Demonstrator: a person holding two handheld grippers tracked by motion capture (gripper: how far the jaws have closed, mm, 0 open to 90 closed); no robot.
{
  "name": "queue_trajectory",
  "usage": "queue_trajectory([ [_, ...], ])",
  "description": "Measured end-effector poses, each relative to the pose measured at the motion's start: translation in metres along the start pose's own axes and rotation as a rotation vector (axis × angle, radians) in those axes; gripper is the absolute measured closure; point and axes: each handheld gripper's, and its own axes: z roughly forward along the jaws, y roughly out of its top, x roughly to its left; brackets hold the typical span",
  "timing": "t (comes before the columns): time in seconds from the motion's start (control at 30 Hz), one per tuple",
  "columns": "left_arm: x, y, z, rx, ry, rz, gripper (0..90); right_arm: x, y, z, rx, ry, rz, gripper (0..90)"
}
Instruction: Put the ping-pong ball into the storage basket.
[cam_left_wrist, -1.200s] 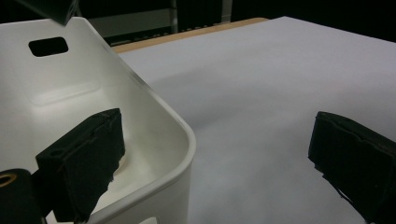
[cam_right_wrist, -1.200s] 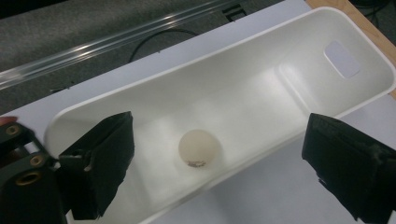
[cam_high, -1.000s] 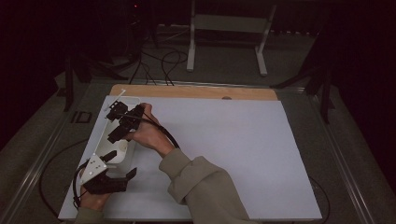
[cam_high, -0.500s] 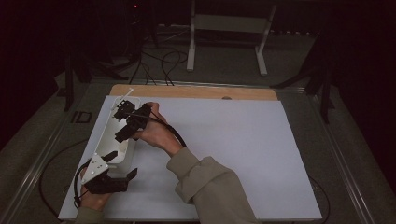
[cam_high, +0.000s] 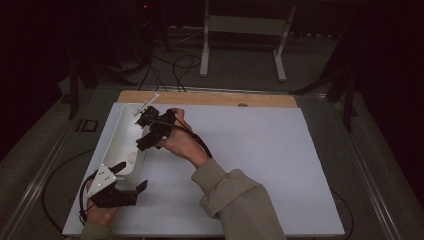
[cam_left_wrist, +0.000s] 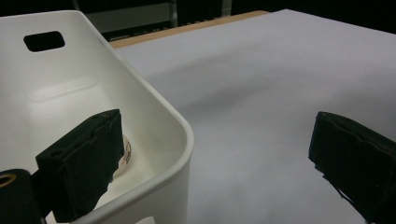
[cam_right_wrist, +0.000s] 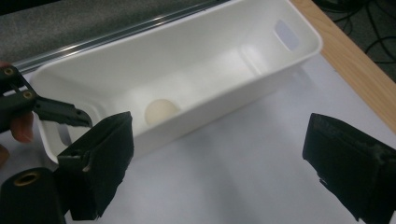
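Both black two-jaw grippers, left (cam_high: 131, 176) and right (cam_high: 148, 129), gape wide with nothing held, beside the long white plastic bin (cam_high: 116, 145), where a pale round ball (cam_right_wrist: 159, 112) rests.

A dark room surrounds the white table (cam_high: 260, 150); a white metal stand (cam_high: 245, 30) and black cables (cam_high: 170, 65) occupy the far grey floor (cam_high: 235, 75).
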Motion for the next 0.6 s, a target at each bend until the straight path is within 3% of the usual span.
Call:
queue_trajectory([
  [0.3,0.000,0.000,0.001,0.006,0.001,0.007,4.0,-0.014,-0.022,-0.021,-0.023,-0.022,0.022,8.4],
  [0.6,-0.001,0.001,0.002,0.007,0.000,0.005,4.0,-0.024,-0.055,-0.035,-0.025,-0.035,0.041,8.4],
])
